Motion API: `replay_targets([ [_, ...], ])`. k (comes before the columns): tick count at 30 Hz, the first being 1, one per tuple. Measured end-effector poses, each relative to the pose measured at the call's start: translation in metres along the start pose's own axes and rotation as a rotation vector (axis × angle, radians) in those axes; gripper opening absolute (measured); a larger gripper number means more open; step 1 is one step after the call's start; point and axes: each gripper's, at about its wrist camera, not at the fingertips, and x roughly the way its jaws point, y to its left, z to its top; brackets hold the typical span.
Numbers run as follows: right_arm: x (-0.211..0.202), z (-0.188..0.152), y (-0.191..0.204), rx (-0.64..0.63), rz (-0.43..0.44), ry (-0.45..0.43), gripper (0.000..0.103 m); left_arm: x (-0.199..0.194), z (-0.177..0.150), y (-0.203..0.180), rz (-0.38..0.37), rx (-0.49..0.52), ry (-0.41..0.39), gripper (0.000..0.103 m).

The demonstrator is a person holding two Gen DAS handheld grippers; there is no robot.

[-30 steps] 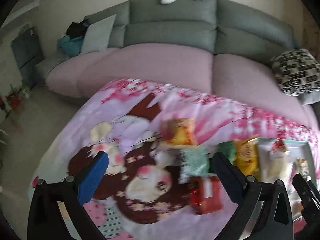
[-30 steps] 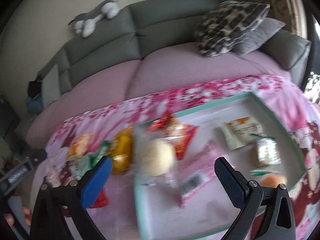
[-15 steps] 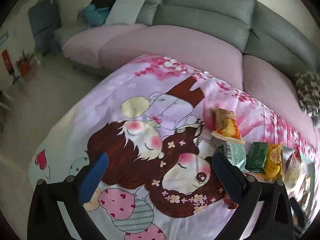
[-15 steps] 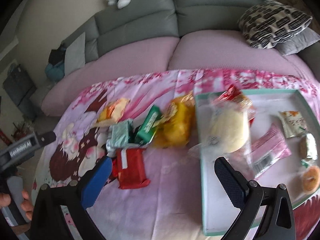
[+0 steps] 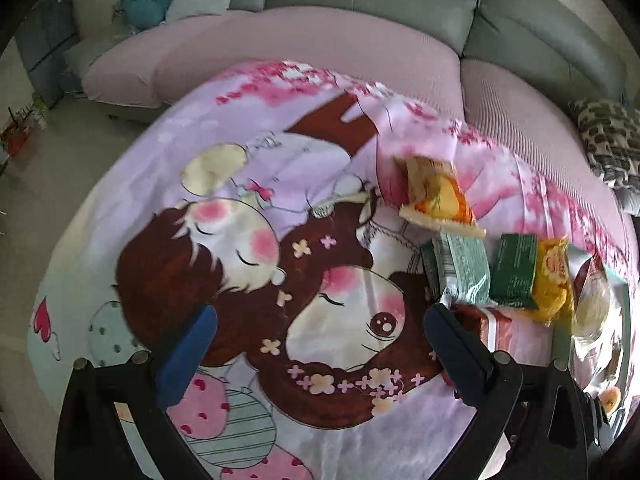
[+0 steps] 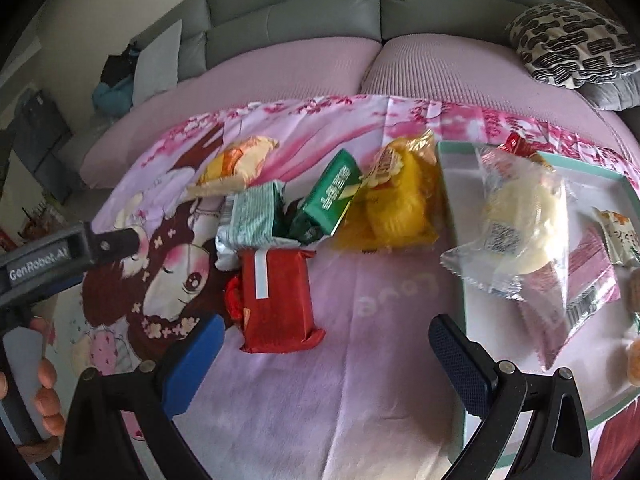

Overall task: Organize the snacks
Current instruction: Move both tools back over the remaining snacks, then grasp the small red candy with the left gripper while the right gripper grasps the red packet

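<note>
Several snack packets lie on a pink cartoon cloth. In the right wrist view a red packet lies just ahead of my open, empty right gripper. Behind it are a silver-green packet, a dark green packet, a yellow packet and an orange packet. A clear-wrapped pale bun leans over the rim of the teal tray, which holds more snacks. My left gripper is open and empty over the cloth, left of the orange packet and silver-green packet.
A grey and pink sofa curves behind the table, with a patterned cushion at the right. The left gripper's body and the hand holding it show at the left of the right wrist view. Floor lies left of the cloth.
My right gripper has swung left from over the tray to above the red packet. My left gripper has turned left and lowered, so the snacks now sit at its right edge.
</note>
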Motion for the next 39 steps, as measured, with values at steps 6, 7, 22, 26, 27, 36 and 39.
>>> replay_targets([
  [6, 0.016, -0.002, 0.001, -0.009, -0.027, 0.021, 0.103, 0.017, -0.004, -0.012, -0.037, 0.029, 0.057, 0.103],
  [7, 0.018, -0.002, 0.001, -0.011, -0.028, 0.024, 0.103, 0.018, -0.004, -0.014, -0.038, 0.033, 0.061, 0.103],
  [22, 0.035, 0.000, 0.013, -0.060, -0.073, 0.001, 0.097, 0.021, -0.004, -0.014, -0.036, 0.020, 0.069, 0.103],
  [26, 0.034, 0.000, 0.017, -0.074, -0.058, -0.008, 0.082, 0.021, -0.005, -0.018, -0.046, 0.032, 0.071, 0.103],
  [27, 0.033, 0.000, 0.018, -0.078, -0.054, -0.011, 0.077, 0.021, -0.005, -0.019, -0.049, 0.032, 0.073, 0.103],
  [36, 0.030, -0.003, 0.015, -0.062, -0.026, 0.003, 0.048, 0.026, -0.009, -0.033, -0.114, 0.051, 0.111, 0.103],
  [39, 0.026, -0.004, 0.006, -0.038, -0.038, 0.007, 0.048, 0.026, -0.012, -0.042, -0.129, 0.075, 0.115, 0.103],
])
